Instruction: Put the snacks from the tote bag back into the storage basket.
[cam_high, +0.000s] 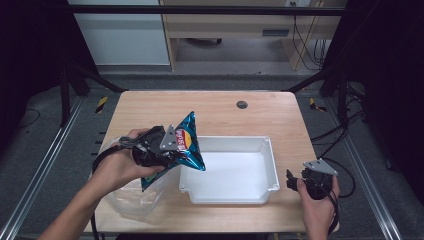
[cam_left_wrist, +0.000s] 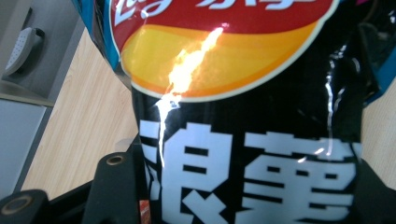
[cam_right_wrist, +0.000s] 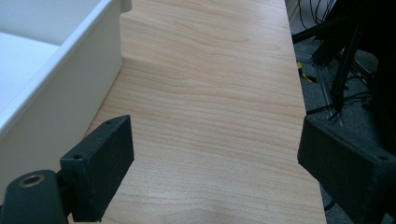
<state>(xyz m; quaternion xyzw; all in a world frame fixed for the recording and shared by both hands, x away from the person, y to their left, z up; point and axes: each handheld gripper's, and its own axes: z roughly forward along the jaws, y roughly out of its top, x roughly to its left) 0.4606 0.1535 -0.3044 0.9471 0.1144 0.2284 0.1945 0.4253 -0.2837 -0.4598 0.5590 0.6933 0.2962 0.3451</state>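
A shiny blue and black crisp bag (cam_high: 189, 142) with a red and yellow logo is held in the air over the left rim of the white tray (cam_high: 270, 165). My left gripper (cam_high: 167, 150) is shut on the bag, which fills the left gripper view (cam_left_wrist: 243, 140) between the jaws. My right gripper (cam_high: 295, 181) rests low at the table's right front, just right of the tray. In the right gripper view it (cam_right_wrist: 215, 163) stands open above bare wood with nothing between its jaws, and the tray wall (cam_right_wrist: 70, 88) shows at the left.
A clear plastic bag (cam_high: 127, 197) lies crumpled at the table's front left, under my left forearm. A dark round grommet (cam_high: 242, 104) sits near the back edge. Cables (cam_high: 345, 140) hang off the right side of the table.
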